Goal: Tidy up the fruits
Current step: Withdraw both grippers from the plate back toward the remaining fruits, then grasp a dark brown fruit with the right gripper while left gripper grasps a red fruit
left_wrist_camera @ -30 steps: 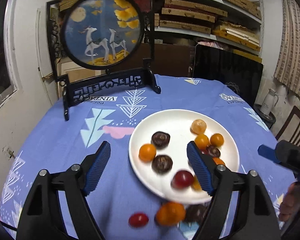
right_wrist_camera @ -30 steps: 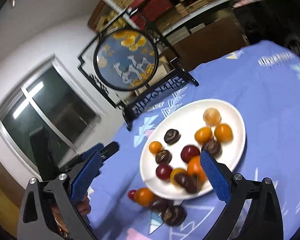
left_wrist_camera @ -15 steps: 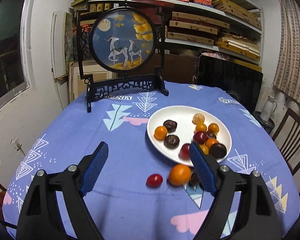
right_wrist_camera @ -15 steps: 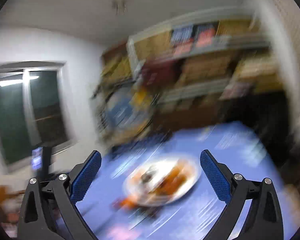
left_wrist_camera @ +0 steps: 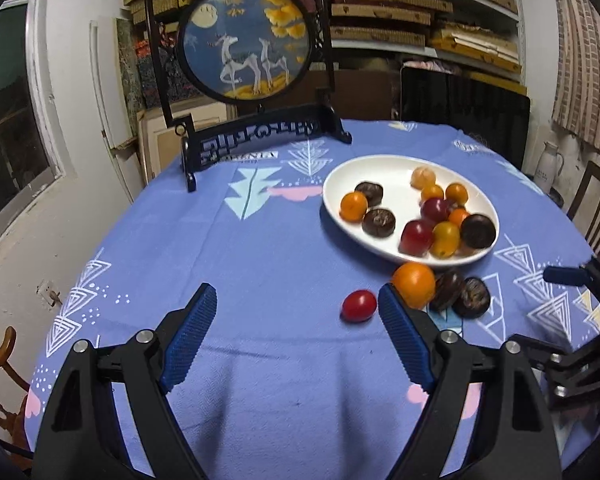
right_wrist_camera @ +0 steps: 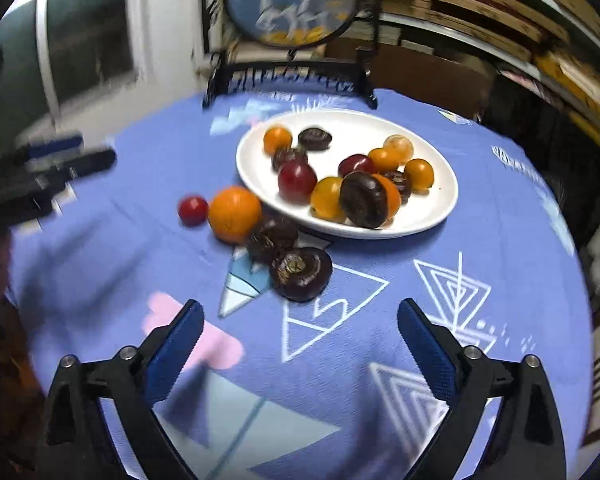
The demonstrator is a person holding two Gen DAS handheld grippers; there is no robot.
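A white plate (left_wrist_camera: pixel 340 184) (right_wrist_camera: pixel 432 216) holds several small orange, red and dark brown fruits. On the blue cloth beside its near edge lie a red cherry tomato (left_wrist_camera: pixel 358 305) (right_wrist_camera: pixel 193 210), an orange (left_wrist_camera: pixel 413 285) (right_wrist_camera: pixel 234 214) and two dark brown fruits (left_wrist_camera: pixel 471 297) (right_wrist_camera: pixel 301 273). My left gripper (left_wrist_camera: pixel 296 328) is open and empty, above the cloth just left of the tomato. My right gripper (right_wrist_camera: pixel 298 334) is open and empty, short of the nearest dark fruit. It also shows in the left wrist view (left_wrist_camera: pixel 572 320) at the right edge.
A round painted screen on a black stand (left_wrist_camera: pixel 246 40) (right_wrist_camera: pixel 292 4) stands at the table's far side. Shelves with stacked boxes (left_wrist_camera: pixel 420 12) line the wall behind. Wooden chairs (left_wrist_camera: pixel 598 208) stand at the table's right and near left.
Both grippers have pulled back from the plate toward the table's near side. The right wrist view swung up, blurred, then came down onto the loose fruits. The fruits have not moved.
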